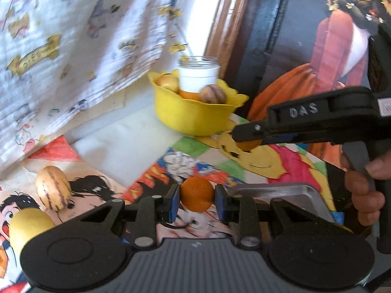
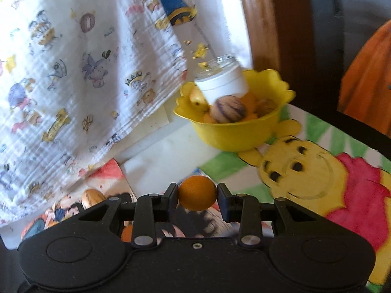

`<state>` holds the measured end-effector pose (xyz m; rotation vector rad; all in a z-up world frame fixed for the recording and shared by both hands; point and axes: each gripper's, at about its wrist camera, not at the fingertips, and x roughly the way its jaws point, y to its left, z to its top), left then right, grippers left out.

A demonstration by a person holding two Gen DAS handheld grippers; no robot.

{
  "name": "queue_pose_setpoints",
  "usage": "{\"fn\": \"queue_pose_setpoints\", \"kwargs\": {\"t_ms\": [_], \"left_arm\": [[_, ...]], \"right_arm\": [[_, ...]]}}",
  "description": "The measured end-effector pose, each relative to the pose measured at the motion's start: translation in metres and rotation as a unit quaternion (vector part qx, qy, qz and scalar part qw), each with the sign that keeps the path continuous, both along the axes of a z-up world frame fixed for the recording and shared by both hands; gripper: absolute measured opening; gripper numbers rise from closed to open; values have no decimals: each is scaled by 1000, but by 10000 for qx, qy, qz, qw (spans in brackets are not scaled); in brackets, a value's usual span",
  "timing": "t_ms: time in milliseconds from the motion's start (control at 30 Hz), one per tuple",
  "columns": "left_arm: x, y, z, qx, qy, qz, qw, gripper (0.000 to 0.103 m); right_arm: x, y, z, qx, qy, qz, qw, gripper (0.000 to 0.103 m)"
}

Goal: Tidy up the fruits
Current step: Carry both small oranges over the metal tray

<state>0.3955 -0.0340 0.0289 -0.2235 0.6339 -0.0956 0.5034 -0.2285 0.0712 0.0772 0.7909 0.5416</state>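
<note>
Two small oranges, one clamped in the left hand-held gripper (image 1: 197, 201) and one in the right hand-held gripper (image 2: 197, 199), hang above the worktop, presumably bound for the yellow bowl (image 2: 234, 134) (already half full of fruit).

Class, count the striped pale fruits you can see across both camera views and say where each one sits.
2. One striped fruit lies on the cartoon mat at the left; the other striped fruit sits at the front of the yellow bowl. More may be hidden in the bowl, under the white jar.
</note>
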Motion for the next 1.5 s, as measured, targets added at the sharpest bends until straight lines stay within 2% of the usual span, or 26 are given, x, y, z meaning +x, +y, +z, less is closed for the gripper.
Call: {"fn": "queue_pose_setpoints", "kwargs": {"t_ms": [333, 567, 933, 1233, 1500], "left_arm": [[-34, -53, 5, -33, 26, -398, 9992, 33], [-55, -81, -3, -74, 176, -623, 9979, 33], [-68, -93, -24, -140, 538, -634, 9964, 33], [-64, -92, -37, -174, 799, -584, 9949, 33], [-63, -92, -43, -164, 901, -590, 9940, 33]], "right_arm": [[-61, -91, -13, 21, 32, -416, 9991, 37], [-92, -121, -29, 94, 160, -513, 9985, 37], [-97, -116, -59, -82, 368, -179, 9991, 37], [-95, -102, -69, -261, 481, 170, 9984, 37], [-88, -92, -72, -207, 743, 184, 9969, 37]]}}
